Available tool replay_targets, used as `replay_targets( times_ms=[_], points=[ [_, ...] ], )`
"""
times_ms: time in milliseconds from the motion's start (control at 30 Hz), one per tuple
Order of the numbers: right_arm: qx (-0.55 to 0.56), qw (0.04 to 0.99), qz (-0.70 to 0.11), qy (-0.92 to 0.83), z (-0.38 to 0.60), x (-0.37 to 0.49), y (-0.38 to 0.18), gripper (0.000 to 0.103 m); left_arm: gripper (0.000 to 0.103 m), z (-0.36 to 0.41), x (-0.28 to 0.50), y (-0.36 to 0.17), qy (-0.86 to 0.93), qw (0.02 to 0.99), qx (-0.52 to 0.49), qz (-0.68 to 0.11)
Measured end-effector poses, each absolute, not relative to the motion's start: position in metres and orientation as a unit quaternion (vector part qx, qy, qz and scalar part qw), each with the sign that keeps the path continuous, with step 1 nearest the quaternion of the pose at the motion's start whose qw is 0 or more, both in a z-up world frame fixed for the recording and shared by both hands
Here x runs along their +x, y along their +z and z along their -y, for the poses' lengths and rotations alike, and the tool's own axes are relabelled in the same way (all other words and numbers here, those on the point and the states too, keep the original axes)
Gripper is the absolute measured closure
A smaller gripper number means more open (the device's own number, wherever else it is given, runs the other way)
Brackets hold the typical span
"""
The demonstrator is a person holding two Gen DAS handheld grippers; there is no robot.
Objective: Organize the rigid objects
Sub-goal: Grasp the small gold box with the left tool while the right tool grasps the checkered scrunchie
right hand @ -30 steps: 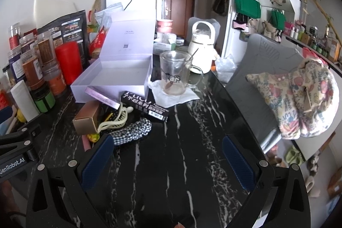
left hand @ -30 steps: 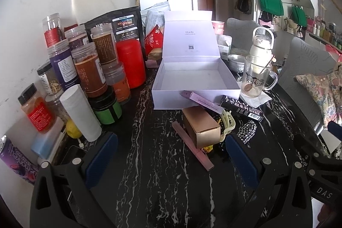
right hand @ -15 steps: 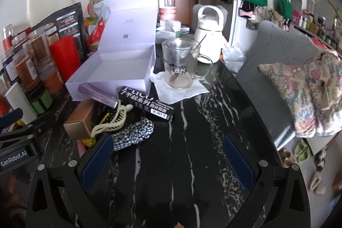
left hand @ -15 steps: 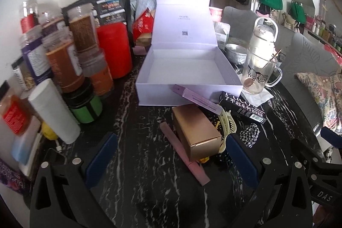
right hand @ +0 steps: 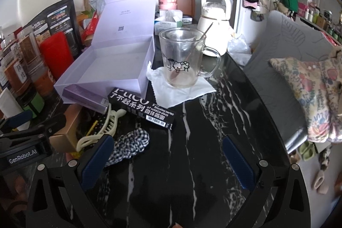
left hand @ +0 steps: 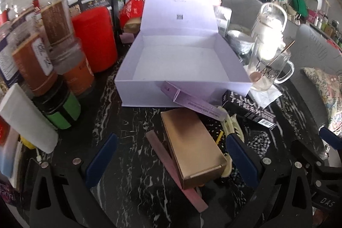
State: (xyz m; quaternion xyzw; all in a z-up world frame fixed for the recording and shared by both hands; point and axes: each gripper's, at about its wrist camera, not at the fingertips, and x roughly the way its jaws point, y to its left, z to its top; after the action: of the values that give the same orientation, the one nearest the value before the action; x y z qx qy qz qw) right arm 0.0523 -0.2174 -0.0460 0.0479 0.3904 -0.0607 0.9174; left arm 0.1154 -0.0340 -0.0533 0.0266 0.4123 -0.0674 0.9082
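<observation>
Your left gripper is spread wide around the gold box lying before the open lilac box, while your right gripper gapes empty over the black table.

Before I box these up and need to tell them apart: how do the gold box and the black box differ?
The gold box is plain, shiny and chunky; the black box is slim with white lettering and a barcode. The gold box lies between the open left gripper's fingers; the black box lies apart. Both are closed cartons.
</observation>
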Motion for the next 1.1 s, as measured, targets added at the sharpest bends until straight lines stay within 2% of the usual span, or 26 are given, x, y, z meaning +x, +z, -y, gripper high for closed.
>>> replay_targets(
  times_ms=[333, 433, 533, 633, 1000, 1100],
  points=[
    [0.063, 0.904, -0.421, -0.045, 0.220, 0.076, -0.066, 0.000, 0.001, 0.031, 0.135, -0.072, -0.079, 0.897, 0.020, -0.435],
    [0.064, 0.901, -0.427, -0.040, 0.219, 0.081, -0.069, 0.000, 0.014, 0.028, 0.139, -0.077, -0.094, 0.892, 0.009, -0.441],
    [0.077, 0.898, -0.433, -0.022, 0.216, 0.083, -0.072, 0.000, 0.031, 0.020, 0.145, -0.084, -0.122, 0.879, -0.044, -0.459],
    [0.097, 0.895, -0.436, 0.014, 0.210, 0.086, -0.075, 0.000, 0.056, 0.022, 0.143, -0.085, -0.121, 0.883, -0.033, -0.452],
    [0.075, 0.884, -0.461, 0.021, 0.189, 0.095, -0.090, 0.000, 0.059, -0.004, 0.130, -0.066, -0.089, 0.906, -0.021, -0.413],
    [0.087, 0.877, -0.472, 0.023, 0.187, 0.099, -0.096, 0.010, 0.059, -0.011, 0.129, -0.061, -0.076, 0.911, -0.020, -0.404]
  ],
)
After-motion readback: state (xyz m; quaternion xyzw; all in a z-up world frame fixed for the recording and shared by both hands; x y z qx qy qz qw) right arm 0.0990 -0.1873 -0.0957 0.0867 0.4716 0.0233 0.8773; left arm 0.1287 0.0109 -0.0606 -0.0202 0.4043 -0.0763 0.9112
